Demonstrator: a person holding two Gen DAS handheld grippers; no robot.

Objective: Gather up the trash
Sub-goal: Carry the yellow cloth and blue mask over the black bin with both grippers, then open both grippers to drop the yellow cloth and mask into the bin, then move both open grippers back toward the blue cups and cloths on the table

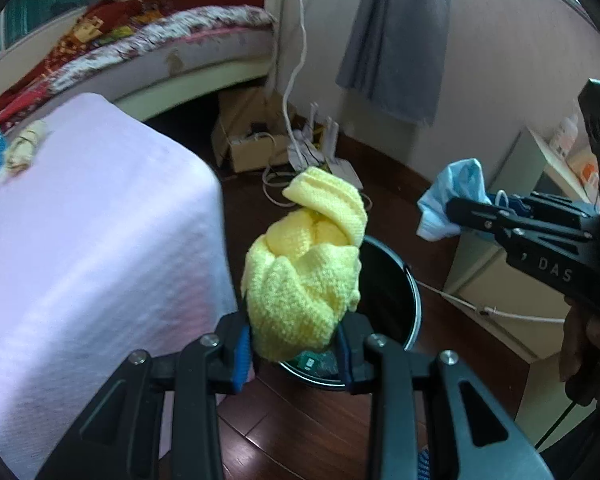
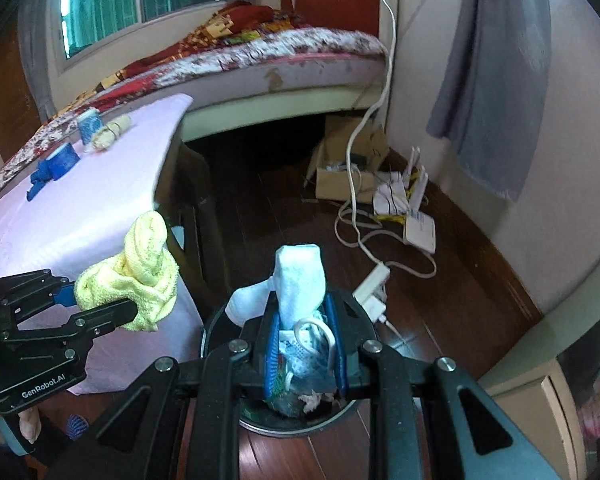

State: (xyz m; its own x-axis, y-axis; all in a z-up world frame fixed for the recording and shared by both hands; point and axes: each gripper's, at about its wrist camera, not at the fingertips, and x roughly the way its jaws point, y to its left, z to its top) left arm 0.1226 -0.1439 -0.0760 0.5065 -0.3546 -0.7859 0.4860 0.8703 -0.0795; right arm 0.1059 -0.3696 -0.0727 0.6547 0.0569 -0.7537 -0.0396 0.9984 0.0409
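My left gripper (image 1: 294, 338) is shut on a bunched yellow knitted cloth (image 1: 304, 264) and holds it over the near rim of a round black trash bin (image 1: 396, 292) on the wooden floor. The same gripper (image 2: 100, 300) and cloth (image 2: 140, 276) show at the left of the right wrist view. My right gripper (image 2: 306, 344) is shut on a crumpled light-blue face mask (image 2: 298, 284) with white ear loops, right above the bin (image 2: 216, 324), which holds some trash. The right gripper (image 1: 456, 208) and mask (image 1: 456, 188) show at the right in the left wrist view.
A table with a pale pink cloth (image 1: 80, 240) stands left of the bin, with a blue paper cup (image 2: 90, 124), a crumpled wrapper (image 2: 108, 134) and blue tape (image 2: 58, 164) on it. Behind are a bed (image 2: 260, 60), a cardboard box (image 2: 348, 168), routers and white cables (image 2: 404, 208). A cabinet (image 1: 500, 280) stands right.
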